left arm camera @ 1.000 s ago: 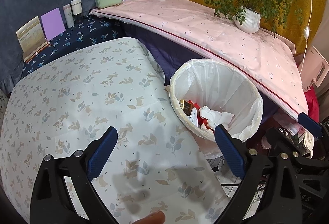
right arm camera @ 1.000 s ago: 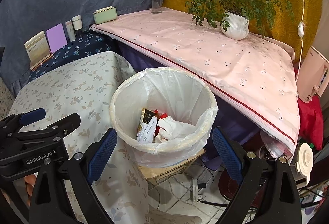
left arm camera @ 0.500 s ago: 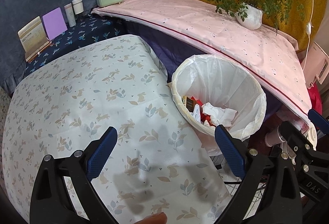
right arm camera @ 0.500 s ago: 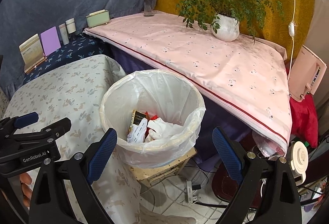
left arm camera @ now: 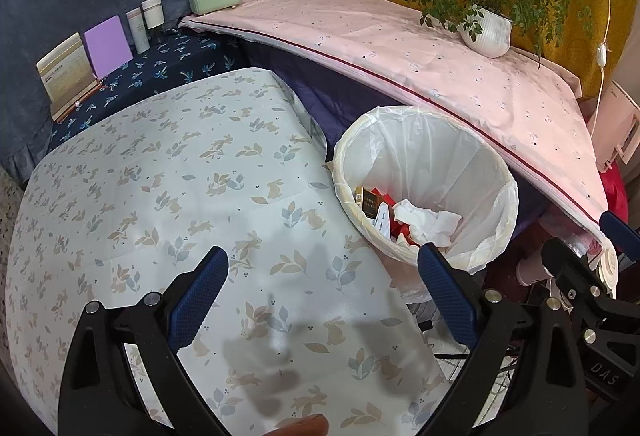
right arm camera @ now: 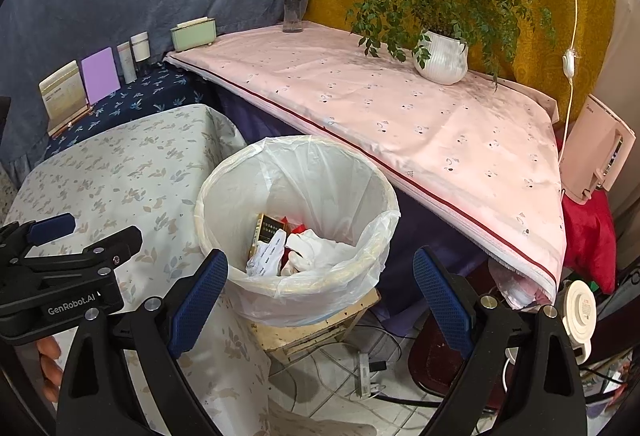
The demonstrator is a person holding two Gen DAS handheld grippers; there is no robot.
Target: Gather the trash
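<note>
Both grippers are hanging wide open & empty beside the bin. The right gripper is sitting nearly over its near rim, w/ the bin just ahead & below; the left gripper is hovering over the rabbit-print tablecloth, w/ the bin off to its right, so the right looks nearer. Trash is already lying inside the liner: crumpled tissue, a gold-edged pack, red scraps. No loose trash is showing on either cloth. The bin's base & lower contents are hidden; the floor is cut off.
</note>
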